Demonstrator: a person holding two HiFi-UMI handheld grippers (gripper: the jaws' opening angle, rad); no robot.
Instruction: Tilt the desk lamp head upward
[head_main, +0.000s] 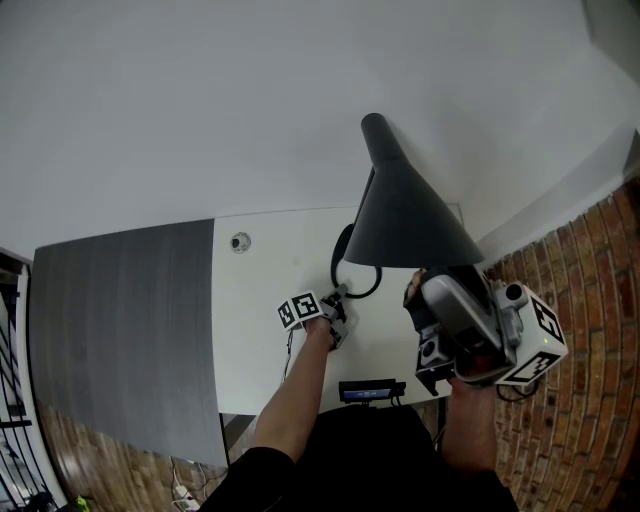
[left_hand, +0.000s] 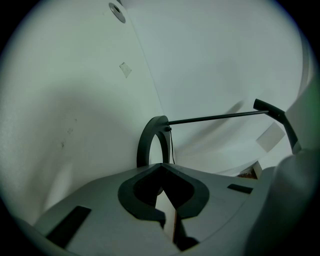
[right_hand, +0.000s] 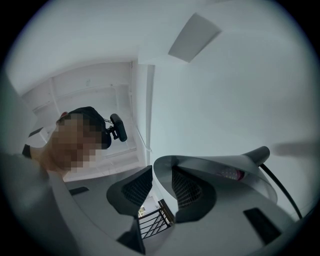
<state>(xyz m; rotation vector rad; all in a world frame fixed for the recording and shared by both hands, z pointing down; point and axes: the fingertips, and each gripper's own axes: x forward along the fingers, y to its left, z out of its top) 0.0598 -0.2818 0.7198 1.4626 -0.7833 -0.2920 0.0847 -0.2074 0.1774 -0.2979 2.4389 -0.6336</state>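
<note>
Head (head_main: 410, 215) centre-right of head view, mouth down. Right gripper (right_hand: 156, 187) clamped on its lower rim, pads narrowly apart with the rim wall between. Grip set far from the stem (left_hand: 215, 118), judged for leverage. Left gripper (left_hand: 162, 190) closed to a slit on the base (left_hand: 148, 135) ring, apparently pinning it to the desk (head_main: 260, 330) against tipping.

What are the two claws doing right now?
Left claw: closed on the lamp base.
Right claw: closed on the shade rim.
</note>
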